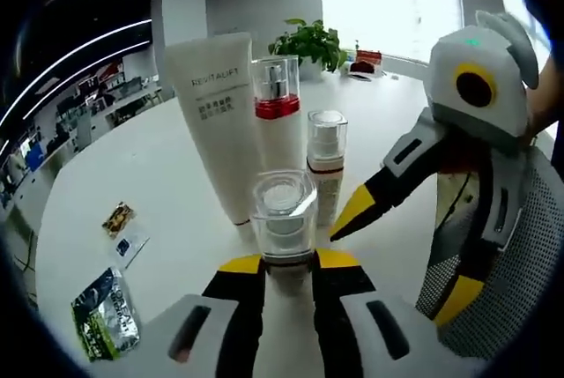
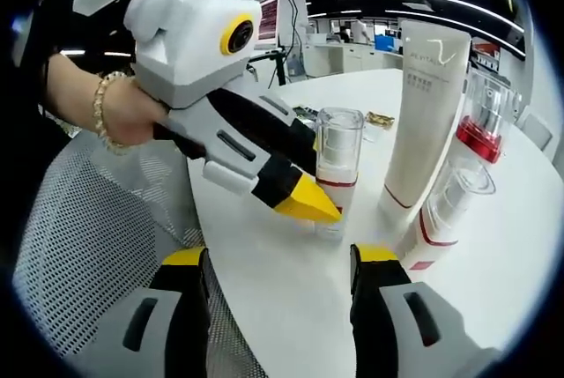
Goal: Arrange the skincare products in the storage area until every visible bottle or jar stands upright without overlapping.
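My left gripper (image 1: 291, 262) is shut on a small clear-capped bottle (image 1: 284, 215) that stands upright on the white table (image 1: 132, 166). Behind it stand a white tube (image 1: 216, 122), a tall bottle with a red band (image 1: 278, 114) and a second small clear-capped bottle (image 1: 326, 166), all upright and close together. My right gripper (image 2: 280, 259) is open and holds nothing; its right jaw is beside the second small bottle (image 2: 449, 211). In the right gripper view the left gripper (image 2: 317, 206) reaches in from the left at the held bottle (image 2: 339, 158), with the tube (image 2: 427, 105) and tall bottle (image 2: 480, 122) beyond.
Several flat sachets (image 1: 106, 312) lie on the table to the left. A potted plant (image 1: 308, 43) stands at the far edge. A grey mesh chair (image 2: 88, 246) sits at the table's near edge. A person's hand with a bracelet (image 2: 123, 109) holds the left gripper.
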`<state>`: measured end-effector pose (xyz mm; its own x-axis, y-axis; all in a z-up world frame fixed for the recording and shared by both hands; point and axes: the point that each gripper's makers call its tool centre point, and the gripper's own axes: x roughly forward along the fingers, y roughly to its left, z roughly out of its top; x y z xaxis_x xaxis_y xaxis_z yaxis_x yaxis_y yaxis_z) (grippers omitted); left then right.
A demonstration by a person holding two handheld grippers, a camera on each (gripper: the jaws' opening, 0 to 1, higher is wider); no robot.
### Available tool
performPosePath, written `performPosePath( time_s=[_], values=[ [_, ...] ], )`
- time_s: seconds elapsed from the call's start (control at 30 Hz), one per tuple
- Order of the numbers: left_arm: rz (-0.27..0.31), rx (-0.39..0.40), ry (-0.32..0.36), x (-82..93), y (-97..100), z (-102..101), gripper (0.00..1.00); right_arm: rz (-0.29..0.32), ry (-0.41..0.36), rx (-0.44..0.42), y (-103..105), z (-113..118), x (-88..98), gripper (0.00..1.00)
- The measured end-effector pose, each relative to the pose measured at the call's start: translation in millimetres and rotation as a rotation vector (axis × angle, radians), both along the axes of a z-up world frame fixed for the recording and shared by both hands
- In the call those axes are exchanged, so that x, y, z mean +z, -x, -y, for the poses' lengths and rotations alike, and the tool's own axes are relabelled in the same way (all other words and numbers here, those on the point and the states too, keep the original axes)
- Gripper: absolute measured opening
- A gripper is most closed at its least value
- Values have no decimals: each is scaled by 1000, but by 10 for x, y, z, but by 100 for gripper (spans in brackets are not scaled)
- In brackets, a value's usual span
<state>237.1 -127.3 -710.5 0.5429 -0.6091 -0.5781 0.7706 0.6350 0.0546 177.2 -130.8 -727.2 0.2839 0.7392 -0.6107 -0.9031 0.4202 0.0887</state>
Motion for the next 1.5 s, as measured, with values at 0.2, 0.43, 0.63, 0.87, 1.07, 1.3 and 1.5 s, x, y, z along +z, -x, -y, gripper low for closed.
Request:
performPosePath(
  time_s=[0.2,0.43,0.63,0.87,1.07,1.3,1.5],
  values=[
    [-41,-138,36,-4,-32,25,17,-1,-10,-6,-2,10,28,64],
    [-43,-310,44,-33,-121,46,17,-10,-16,-18,23,64,45,64],
    [-56,-430,67,-55,-174,102,17,-14,-16,-37,33,158,55,63],
    [-69,-511,91,-62,-219,124,17,-23,-10,-65,47,248,47,63],
    [-68,-531,98,-60,-224,195,17,-35,-4,-80,62,293,17,63],
    [-63,-577,104,-86,-260,228,16,-34,-4,-87,24,310,27,63],
    [-61,-600,124,-70,-238,266,16,-38,-2,-96,-13,334,1,63]
  ],
)
